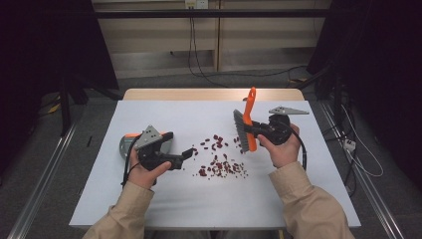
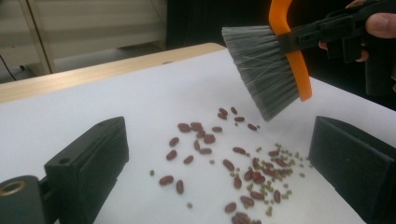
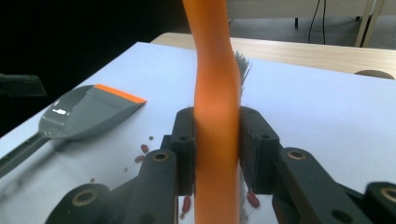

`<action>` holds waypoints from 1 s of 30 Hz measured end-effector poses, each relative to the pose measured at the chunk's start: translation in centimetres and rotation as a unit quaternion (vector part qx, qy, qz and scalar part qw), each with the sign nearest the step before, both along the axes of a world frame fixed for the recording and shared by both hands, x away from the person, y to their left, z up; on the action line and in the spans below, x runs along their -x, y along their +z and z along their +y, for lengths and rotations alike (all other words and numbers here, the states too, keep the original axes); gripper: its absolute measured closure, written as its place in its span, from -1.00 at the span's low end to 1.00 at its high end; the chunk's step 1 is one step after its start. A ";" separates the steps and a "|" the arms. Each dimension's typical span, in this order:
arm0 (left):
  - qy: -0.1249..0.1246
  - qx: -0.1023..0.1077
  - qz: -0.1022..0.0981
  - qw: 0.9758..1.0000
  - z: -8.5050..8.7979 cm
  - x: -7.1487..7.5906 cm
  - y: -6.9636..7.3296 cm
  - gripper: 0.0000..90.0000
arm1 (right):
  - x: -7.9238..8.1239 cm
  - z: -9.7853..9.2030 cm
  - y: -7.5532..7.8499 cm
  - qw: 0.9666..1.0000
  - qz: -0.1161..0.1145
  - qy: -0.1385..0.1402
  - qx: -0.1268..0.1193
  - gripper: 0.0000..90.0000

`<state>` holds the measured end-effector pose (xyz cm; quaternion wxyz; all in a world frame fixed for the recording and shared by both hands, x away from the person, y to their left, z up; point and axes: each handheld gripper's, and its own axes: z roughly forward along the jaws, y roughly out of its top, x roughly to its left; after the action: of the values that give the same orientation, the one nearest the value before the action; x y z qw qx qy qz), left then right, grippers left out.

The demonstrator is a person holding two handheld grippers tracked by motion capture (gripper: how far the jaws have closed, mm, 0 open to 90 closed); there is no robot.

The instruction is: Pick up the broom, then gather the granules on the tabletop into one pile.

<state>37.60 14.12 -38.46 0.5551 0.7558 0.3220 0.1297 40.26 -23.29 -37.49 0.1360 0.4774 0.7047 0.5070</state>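
Right claw (image 1: 250,130) grips the brush (image 1: 247,124) roughly upright, bristles seemingly facing left; left claw (image 1: 190,153) gapes empty.

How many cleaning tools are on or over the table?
2: an orange-handled brush clamped in the right gripper above the scattered beans, and a grey dustpan lying behind the left gripper.
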 end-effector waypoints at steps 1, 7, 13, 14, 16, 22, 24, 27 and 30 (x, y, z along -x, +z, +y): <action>0.002 -0.001 -0.001 1.000 0.4 0.1 0.0 -0.89 | 0.0 -0.1 0.0 1.000 0.001 0.004 0.001 0.54; 0.004 0.007 0.003 1.000 2.4 0.2 -0.2 -0.89 | -0.2 -1.1 -0.1 1.000 0.009 0.005 0.015 0.54; 0.010 -0.001 0.003 1.000 4.0 0.2 -0.9 -0.90 | -0.3 -2.6 -0.1 0.999 0.023 -0.005 0.032 0.54; 0.012 -0.001 0.002 1.000 4.3 0.3 -1.0 -0.90 | -0.4 -2.9 -0.1 0.999 0.027 -0.008 0.038 0.54; 0.014 0.002 0.001 1.000 4.8 0.2 -1.1 -0.90 | -0.4 -3.2 -0.1 0.997 0.038 -0.014 0.066 0.54; 0.021 0.005 0.004 1.000 5.5 0.2 -1.4 -0.90 | -0.9 -4.0 -0.9 0.994 0.067 -0.018 0.086 0.54; 0.023 0.007 0.006 1.000 5.6 0.2 -1.5 -0.90 | -1.3 -4.0 -1.1 0.993 0.075 -0.022 0.090 0.54; 0.021 0.003 0.009 1.000 5.6 0.1 -1.7 -0.90 | -2.2 -3.7 -1.8 0.991 0.089 -0.020 0.101 0.54; 0.023 0.003 0.007 1.000 5.7 0.1 -1.8 -0.90 | -3.2 -3.1 -2.4 0.989 0.094 -0.014 0.109 0.55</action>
<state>37.53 19.84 -40.24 0.5522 0.7473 0.3437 0.1360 43.41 -26.37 -39.91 0.1273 0.5153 0.7588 0.3776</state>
